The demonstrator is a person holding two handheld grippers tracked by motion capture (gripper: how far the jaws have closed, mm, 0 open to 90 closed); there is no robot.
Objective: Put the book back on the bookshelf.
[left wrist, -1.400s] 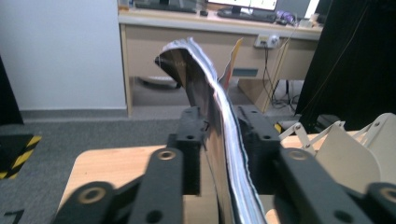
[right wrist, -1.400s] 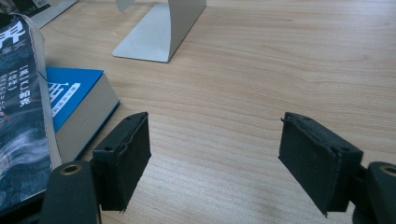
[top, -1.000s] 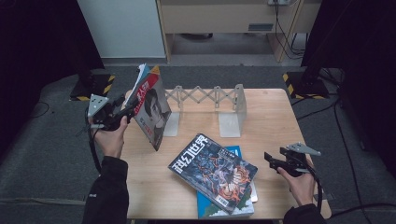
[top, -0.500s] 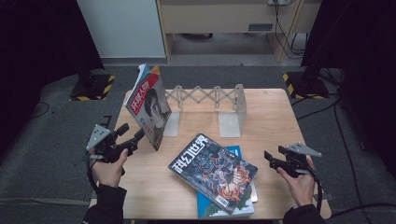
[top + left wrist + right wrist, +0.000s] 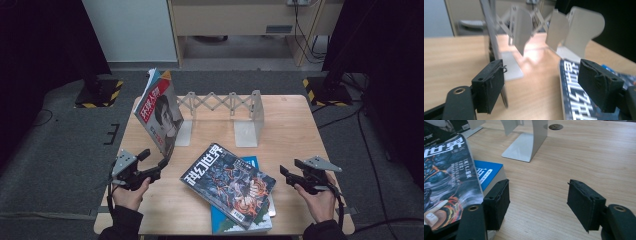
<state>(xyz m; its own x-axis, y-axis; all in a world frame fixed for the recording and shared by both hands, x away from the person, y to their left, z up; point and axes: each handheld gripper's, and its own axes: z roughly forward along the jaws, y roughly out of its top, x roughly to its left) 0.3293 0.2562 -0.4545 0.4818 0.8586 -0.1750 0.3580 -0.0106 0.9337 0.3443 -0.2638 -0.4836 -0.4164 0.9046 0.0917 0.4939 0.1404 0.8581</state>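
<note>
Release is the news: a second ago my left tongs were up at the standing magazine, and now they hang lower, near the front of the worktop, with nothing between the jaws, which have just been opening. The magazine leans on its own against the left end of the bookend rack, so I judge that one filed and the flat ones due next. In the left gripper view, its bottom edge sits just beyond my left-hand pad, apart from it. The sci-fi magazine lies flat to the right of those tongs, atop a blue book. My right tongs hover empty just right of that stack, jaws parted though lately narrowing; the book's corner lies just past their left-hand pad.
</note>
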